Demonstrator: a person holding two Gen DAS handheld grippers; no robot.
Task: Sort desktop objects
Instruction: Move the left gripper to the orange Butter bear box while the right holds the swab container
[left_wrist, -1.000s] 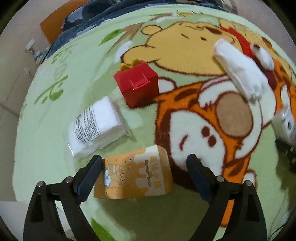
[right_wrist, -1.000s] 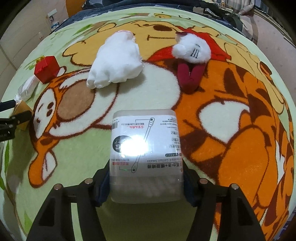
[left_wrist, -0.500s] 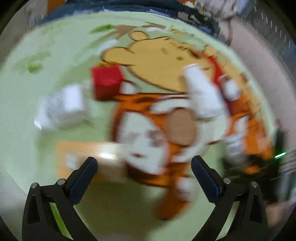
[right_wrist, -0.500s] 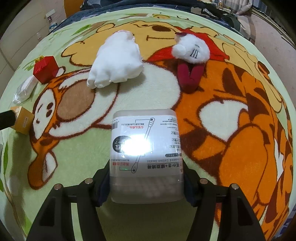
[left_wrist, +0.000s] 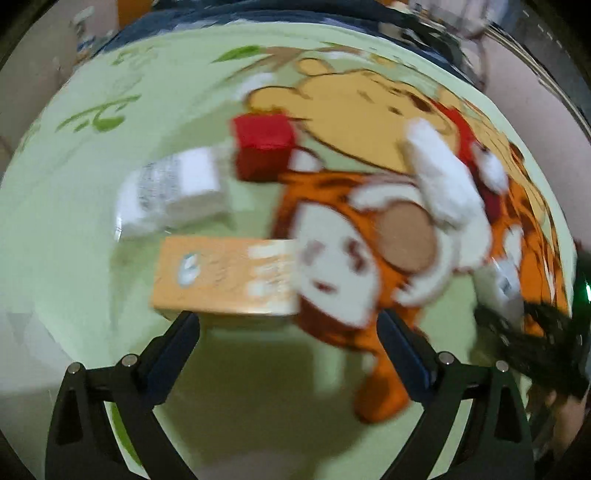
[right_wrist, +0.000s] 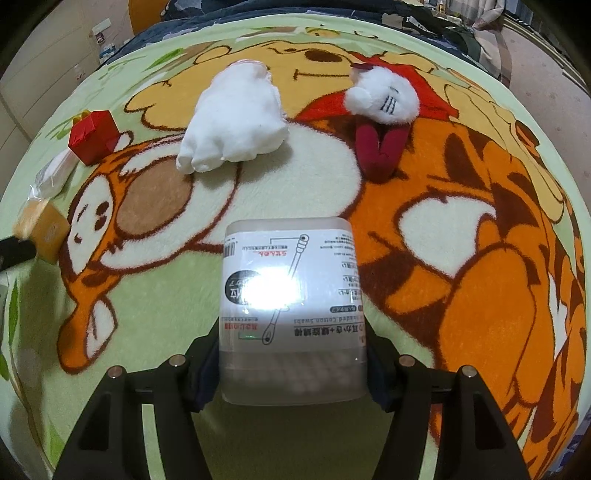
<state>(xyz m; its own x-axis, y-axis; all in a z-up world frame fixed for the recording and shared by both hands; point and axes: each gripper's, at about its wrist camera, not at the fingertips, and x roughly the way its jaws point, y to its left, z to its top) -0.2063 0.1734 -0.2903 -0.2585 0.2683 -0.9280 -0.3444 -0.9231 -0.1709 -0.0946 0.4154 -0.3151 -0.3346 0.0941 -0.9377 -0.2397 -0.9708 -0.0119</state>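
My right gripper (right_wrist: 291, 363) is shut on a clear cotton swab box (right_wrist: 291, 310) with a white label, held low over the cartoon blanket (right_wrist: 480, 295). My left gripper (left_wrist: 288, 332) is open and empty; the orange carton (left_wrist: 225, 280) lies just ahead of its left finger, not between the fingers. The carton also shows at the far left in the right wrist view (right_wrist: 42, 227). A red box (left_wrist: 264, 146) and a white wrapped tissue pack (left_wrist: 177, 190) lie beyond the carton. The left wrist view is motion-blurred.
A white cloth bundle (right_wrist: 234, 120) and a white plush with dark red legs (right_wrist: 384, 110) lie at the far middle of the blanket. The red box (right_wrist: 94, 136) and tissue pack (right_wrist: 51, 173) sit at its left side. Floor lies beyond the blanket edges.
My left gripper has pulled back and swung; the orange carton, between its fingers before, now lies ahead of them. My right gripper still holds the swab box in place.
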